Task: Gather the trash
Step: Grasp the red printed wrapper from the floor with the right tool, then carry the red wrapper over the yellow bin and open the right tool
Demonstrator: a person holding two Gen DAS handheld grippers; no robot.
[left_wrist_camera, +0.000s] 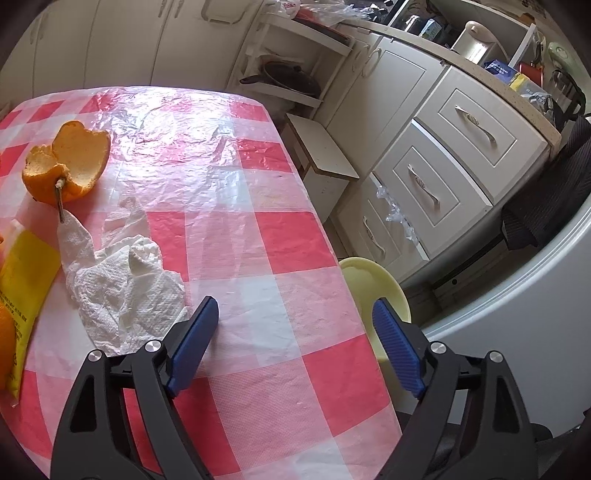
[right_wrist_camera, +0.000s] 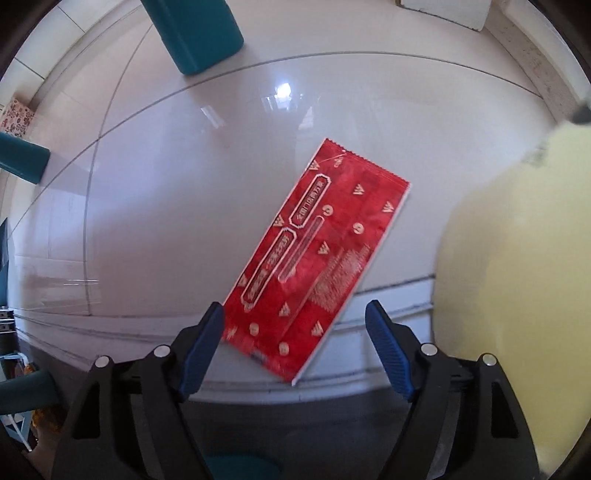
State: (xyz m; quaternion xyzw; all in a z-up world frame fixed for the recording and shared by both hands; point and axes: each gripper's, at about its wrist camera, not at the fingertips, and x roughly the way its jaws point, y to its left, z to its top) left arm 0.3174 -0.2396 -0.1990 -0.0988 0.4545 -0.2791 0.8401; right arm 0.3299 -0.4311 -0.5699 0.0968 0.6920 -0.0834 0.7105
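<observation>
In the left wrist view my left gripper point(left_wrist_camera: 295, 325) is open and empty above a table with a red-and-white checked cloth point(left_wrist_camera: 288, 236). A crumpled white paper towel point(left_wrist_camera: 122, 284) lies just left of its left finger. Orange peel point(left_wrist_camera: 66, 162) sits farther back left, and a yellow packet point(left_wrist_camera: 22, 288) lies at the left edge. A pale yellow bin point(left_wrist_camera: 380, 291) stands beyond the table's right edge. In the right wrist view my right gripper point(right_wrist_camera: 295, 325) is open, pointing down at the floor. A red wrapper point(right_wrist_camera: 314, 258) shows between its fingers, not gripped. The blurred yellow bin point(right_wrist_camera: 517, 295) is at right.
White kitchen cabinets with drawers point(left_wrist_camera: 443, 162) and a small white stool point(left_wrist_camera: 325, 155) stand right of the table. A shelf with a dark pan point(left_wrist_camera: 291, 77) is behind. Teal furniture legs point(right_wrist_camera: 195, 33) stand on the pale tiled floor point(right_wrist_camera: 184, 184).
</observation>
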